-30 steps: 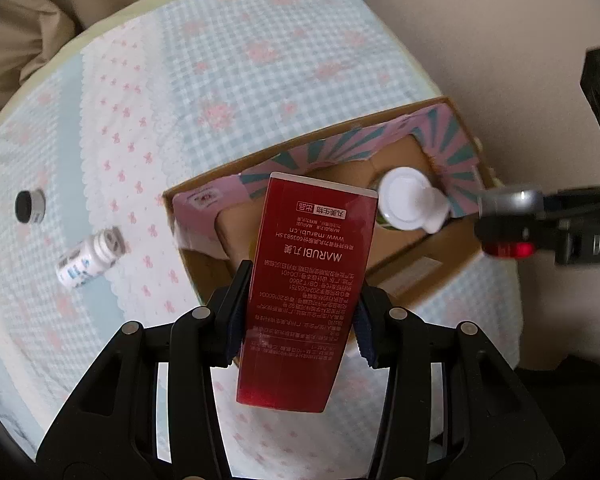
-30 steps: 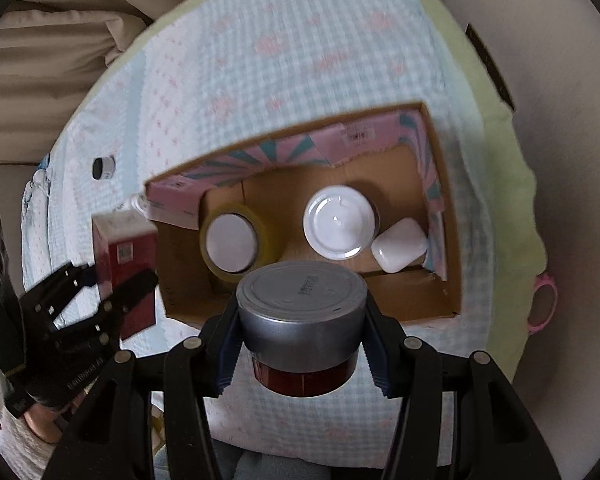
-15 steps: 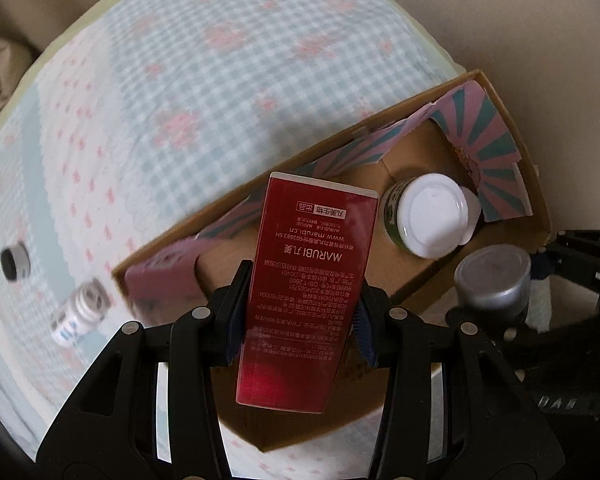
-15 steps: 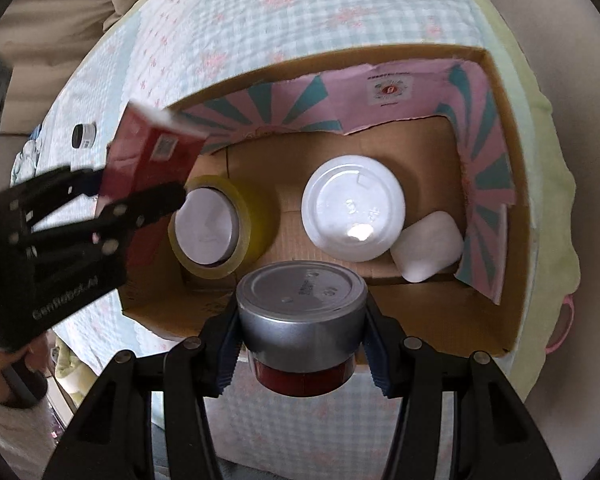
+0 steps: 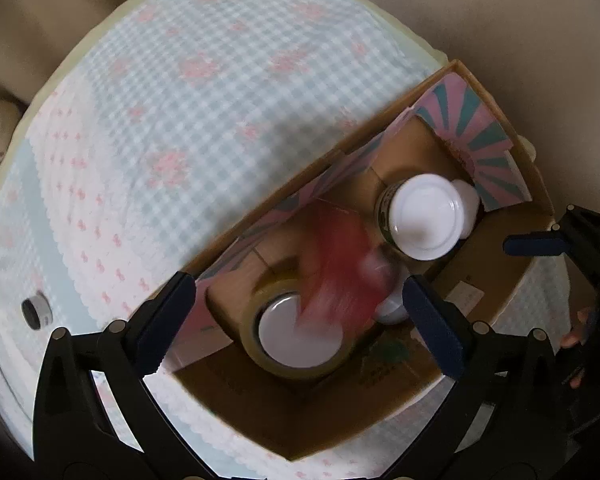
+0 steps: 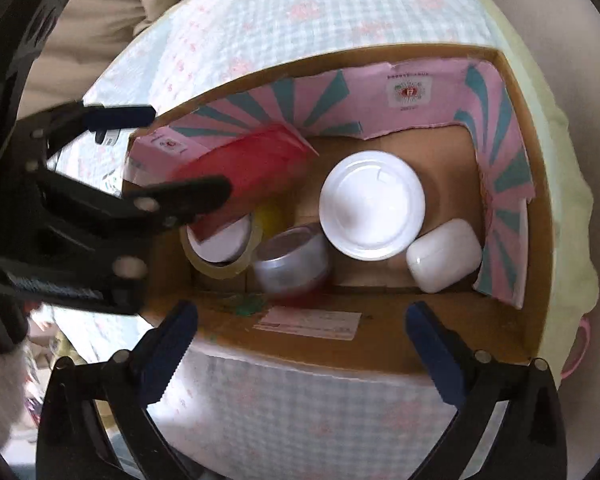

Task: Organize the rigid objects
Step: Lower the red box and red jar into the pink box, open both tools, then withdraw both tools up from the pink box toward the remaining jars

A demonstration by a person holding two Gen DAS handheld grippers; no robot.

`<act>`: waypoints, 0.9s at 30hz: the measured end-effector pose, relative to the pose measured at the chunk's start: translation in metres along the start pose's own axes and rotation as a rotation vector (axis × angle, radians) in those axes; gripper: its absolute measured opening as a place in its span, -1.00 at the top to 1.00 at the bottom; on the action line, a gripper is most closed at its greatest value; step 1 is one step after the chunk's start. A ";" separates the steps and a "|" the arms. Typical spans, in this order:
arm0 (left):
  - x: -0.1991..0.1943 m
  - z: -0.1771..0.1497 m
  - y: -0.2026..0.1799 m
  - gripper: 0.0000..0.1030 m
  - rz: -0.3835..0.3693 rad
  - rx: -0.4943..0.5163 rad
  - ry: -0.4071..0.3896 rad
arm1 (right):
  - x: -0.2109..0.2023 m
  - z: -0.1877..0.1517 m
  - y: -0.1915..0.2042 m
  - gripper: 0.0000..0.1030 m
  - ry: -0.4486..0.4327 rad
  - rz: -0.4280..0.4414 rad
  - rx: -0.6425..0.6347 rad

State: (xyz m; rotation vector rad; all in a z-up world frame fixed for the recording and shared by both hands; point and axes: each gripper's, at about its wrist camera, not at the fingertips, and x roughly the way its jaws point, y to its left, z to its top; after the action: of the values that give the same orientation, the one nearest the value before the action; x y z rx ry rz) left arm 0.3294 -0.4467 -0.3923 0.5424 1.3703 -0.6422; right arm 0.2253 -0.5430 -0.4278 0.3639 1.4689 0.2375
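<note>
Right wrist view: both grippers spread wide over cardboard box (image 6: 512, 184).
Red carton (image 6: 244, 168) & silver-lidded jar (image 6: 292, 256) are seen blurred inside, w/ left gripper (image 5: 300, 312), right gripper (image 6: 300, 332) released.

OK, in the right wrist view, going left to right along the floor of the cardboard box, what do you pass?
Tape roll → silver-lidded jar → white-lidded jar → white earbud case. The blurred red box overlaps the tape roll, so I left it out.
</note>
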 end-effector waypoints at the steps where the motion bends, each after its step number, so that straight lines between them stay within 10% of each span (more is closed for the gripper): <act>1: -0.003 -0.001 0.004 -0.99 -0.002 -0.011 -0.002 | -0.003 -0.003 0.001 -1.00 -0.009 -0.021 -0.024; 27: -0.122 -0.082 0.021 -0.99 -0.027 -0.130 -0.196 | -0.071 -0.020 0.056 -1.00 -0.128 -0.125 -0.093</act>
State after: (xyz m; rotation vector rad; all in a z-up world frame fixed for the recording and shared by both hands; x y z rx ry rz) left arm 0.2755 -0.3624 -0.2818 0.3478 1.2262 -0.6075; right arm 0.2027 -0.5158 -0.3424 0.2075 1.3436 0.1788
